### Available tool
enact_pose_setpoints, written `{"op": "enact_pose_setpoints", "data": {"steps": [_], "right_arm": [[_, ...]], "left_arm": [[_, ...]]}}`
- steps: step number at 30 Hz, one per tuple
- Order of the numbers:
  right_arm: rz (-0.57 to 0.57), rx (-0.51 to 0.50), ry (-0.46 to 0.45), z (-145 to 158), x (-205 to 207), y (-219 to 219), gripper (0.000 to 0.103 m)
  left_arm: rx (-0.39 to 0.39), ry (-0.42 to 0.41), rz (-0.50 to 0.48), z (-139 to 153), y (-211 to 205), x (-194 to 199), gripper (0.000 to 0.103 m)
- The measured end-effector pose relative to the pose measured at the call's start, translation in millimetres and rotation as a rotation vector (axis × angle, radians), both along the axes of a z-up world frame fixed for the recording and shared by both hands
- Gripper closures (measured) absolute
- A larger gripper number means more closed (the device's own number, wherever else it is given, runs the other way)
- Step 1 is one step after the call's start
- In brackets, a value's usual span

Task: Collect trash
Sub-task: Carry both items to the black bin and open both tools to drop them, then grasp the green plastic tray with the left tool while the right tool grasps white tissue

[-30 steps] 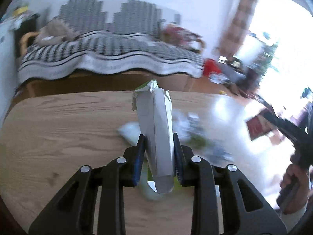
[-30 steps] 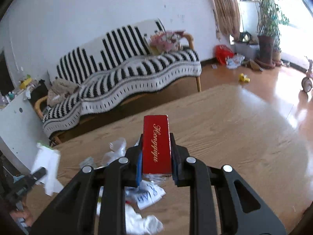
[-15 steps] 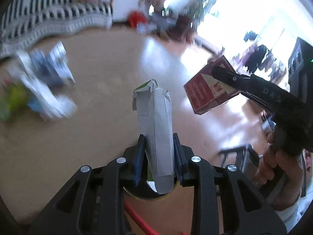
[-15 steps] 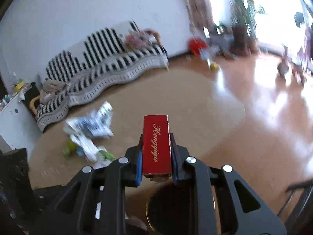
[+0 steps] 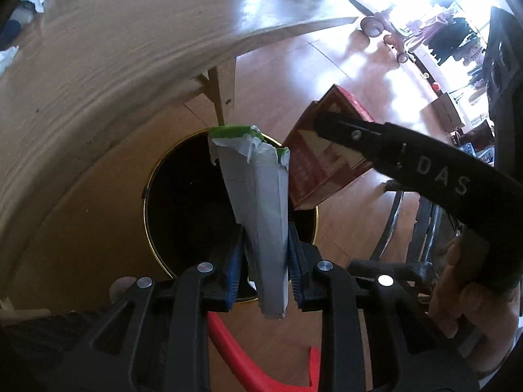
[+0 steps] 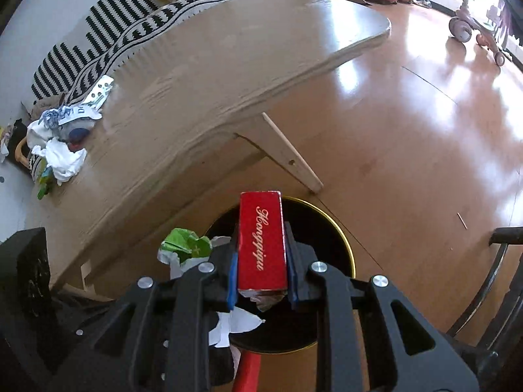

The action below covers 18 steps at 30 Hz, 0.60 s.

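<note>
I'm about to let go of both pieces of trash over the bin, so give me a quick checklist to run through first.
1. Left hand-held gripper grips the torn white and green carton: ok.
2. Right hand-held gripper grips the red box: ok.
3. Carton above the mouth of the black bin: ok.
4. Red box above the bin mouth: ok in the right wrist view; in the left wrist view it overhangs the gold rim, so cannot tell for certain.
5. Room left inside the bin: cannot tell, the interior is dark.
6. More trash left on the table: not ok, the task goes on.
</note>
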State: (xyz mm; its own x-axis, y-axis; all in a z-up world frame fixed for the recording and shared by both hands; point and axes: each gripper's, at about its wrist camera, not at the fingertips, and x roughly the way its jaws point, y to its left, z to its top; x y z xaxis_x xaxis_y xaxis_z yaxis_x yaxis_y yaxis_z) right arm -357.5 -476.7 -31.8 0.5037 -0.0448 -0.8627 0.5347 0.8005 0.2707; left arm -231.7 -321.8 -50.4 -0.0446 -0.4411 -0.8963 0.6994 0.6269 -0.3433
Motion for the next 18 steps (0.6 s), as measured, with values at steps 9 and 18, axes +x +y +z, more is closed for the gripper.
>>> {"op": "enact_pose_setpoints", "data": {"steps": [9, 18], "right_arm": [[-0.023, 0.06, 0.027, -6.9, 14.4, -3.8, 0.048], [-0.119, -0.019, -0.055, 27.6, -1.6, -22.8, 0.007]], "left_arm": [[0.026, 0.037, 0.002, -9.7, -5.8, -14.3, 0.055], [-0.075, -0.089, 0.083, 42.2, 22.7, -10.7, 0.012]]}}
